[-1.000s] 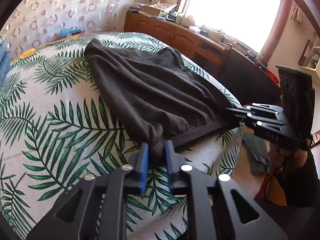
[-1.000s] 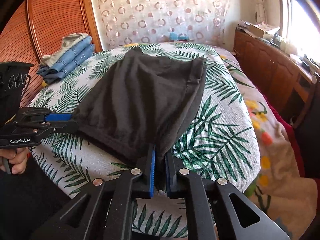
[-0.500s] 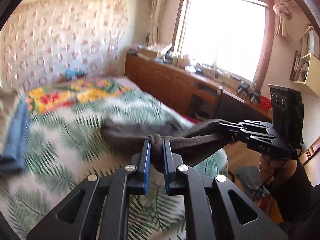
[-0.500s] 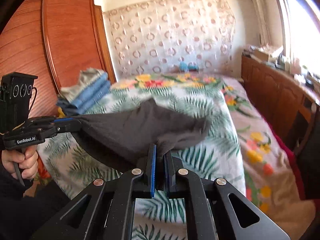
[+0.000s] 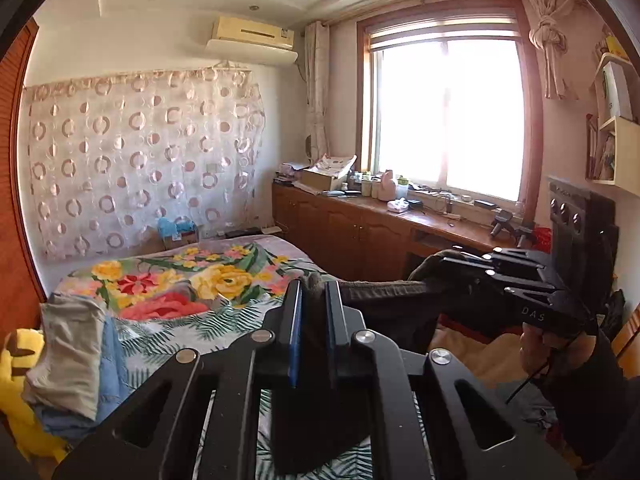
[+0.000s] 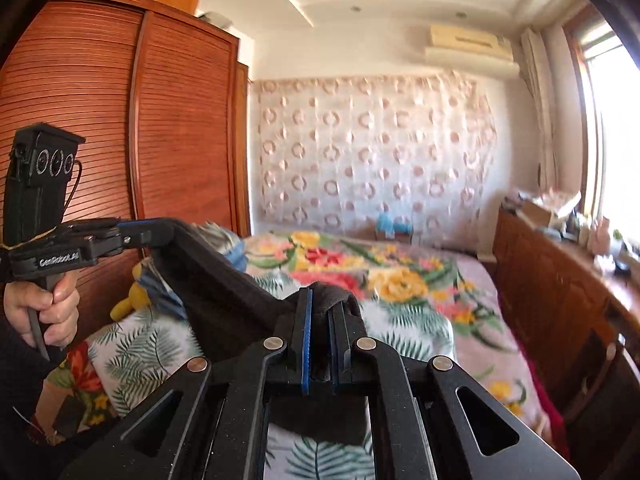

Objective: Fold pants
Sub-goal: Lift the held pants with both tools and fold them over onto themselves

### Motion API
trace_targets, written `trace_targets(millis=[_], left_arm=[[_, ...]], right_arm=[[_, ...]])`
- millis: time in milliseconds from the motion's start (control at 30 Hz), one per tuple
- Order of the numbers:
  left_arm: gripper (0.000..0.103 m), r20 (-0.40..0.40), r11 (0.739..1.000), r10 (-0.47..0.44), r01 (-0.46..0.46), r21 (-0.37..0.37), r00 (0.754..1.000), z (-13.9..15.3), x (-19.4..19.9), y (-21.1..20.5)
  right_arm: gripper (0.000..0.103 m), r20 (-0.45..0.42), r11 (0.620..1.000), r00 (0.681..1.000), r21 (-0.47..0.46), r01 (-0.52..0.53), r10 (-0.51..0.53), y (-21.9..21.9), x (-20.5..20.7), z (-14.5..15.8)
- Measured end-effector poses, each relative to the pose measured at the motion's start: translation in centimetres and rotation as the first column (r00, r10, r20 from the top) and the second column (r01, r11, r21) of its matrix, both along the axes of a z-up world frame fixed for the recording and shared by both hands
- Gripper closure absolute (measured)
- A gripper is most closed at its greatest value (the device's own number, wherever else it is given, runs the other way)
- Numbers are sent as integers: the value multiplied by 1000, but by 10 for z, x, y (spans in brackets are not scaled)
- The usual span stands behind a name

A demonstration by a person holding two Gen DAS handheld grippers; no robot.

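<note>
The dark grey pants (image 5: 384, 292) hang stretched in the air between my two grippers, high above the bed. My left gripper (image 5: 314, 286) is shut on one corner of the waistband; it also shows in the right wrist view (image 6: 160, 232) at the left. My right gripper (image 6: 320, 300) is shut on the other corner; it shows in the left wrist view (image 5: 448, 264) at the right. In the right wrist view the pants (image 6: 224, 292) sag between them. The lower part of the pants is hidden below the grippers.
The bed (image 5: 168, 336) has a leaf and flower cover. A pile of folded clothes (image 5: 72, 356) and a yellow plush toy (image 5: 16, 396) lie at its left edge. A wooden wardrobe (image 6: 120, 128) stands at left, a low cabinet (image 5: 360, 232) under the window.
Both grippers have lifted the pants from the bed up into the air and tilted upward; the views went from looking down at the bed to looking across the room.
</note>
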State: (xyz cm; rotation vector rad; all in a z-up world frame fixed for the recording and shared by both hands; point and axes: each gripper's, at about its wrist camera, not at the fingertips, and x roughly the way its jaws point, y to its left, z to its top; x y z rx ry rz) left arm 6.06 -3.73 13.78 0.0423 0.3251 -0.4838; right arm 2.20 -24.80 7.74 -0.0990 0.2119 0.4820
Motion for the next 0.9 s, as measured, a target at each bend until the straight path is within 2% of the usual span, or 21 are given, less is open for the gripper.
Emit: trace_targets(millis=[100, 233, 300, 400, 500, 567, 667, 833, 900], left_arm=[[92, -33, 999, 37, -37, 12, 999, -12, 28, 10], [92, -86, 997, 78, -77, 20, 993, -33, 75, 25], [92, -86, 995, 102, -100, 30, 991, -35, 96, 29], [92, -50, 991, 133, -132, 19, 990, -16, 115, 35], [92, -6, 989, 146, -146, 22, 989, 8, 125, 39], [92, 13, 986, 158, -159, 41, 987, 10, 125, 43], [92, -18, 985, 162, -161, 65, 987, -14, 120, 48], [92, -136, 986, 154, -143, 89, 979, -82, 97, 51], [92, -193, 989, 144, -131, 74, 971, -106, 82, 50]], right_arm=[[97, 29, 999, 1000, -37, -1, 2, 13, 8, 4], [97, -27, 997, 1000, -76, -13, 11, 26, 49, -12], [97, -42, 994, 999, -111, -8, 3, 37, 75, -14], [97, -42, 991, 999, -134, 9, -15, 51, 110, 7], [97, 0, 992, 999, -120, 36, -36, 59, 124, 39], [97, 31, 995, 999, -91, 43, -40, 65, 133, 53], [97, 3, 997, 1000, -71, 19, -18, 73, 134, 49], [97, -112, 993, 994, -115, -26, 13, 87, 118, -6], [97, -164, 991, 986, -124, -45, 24, 87, 107, -24]])
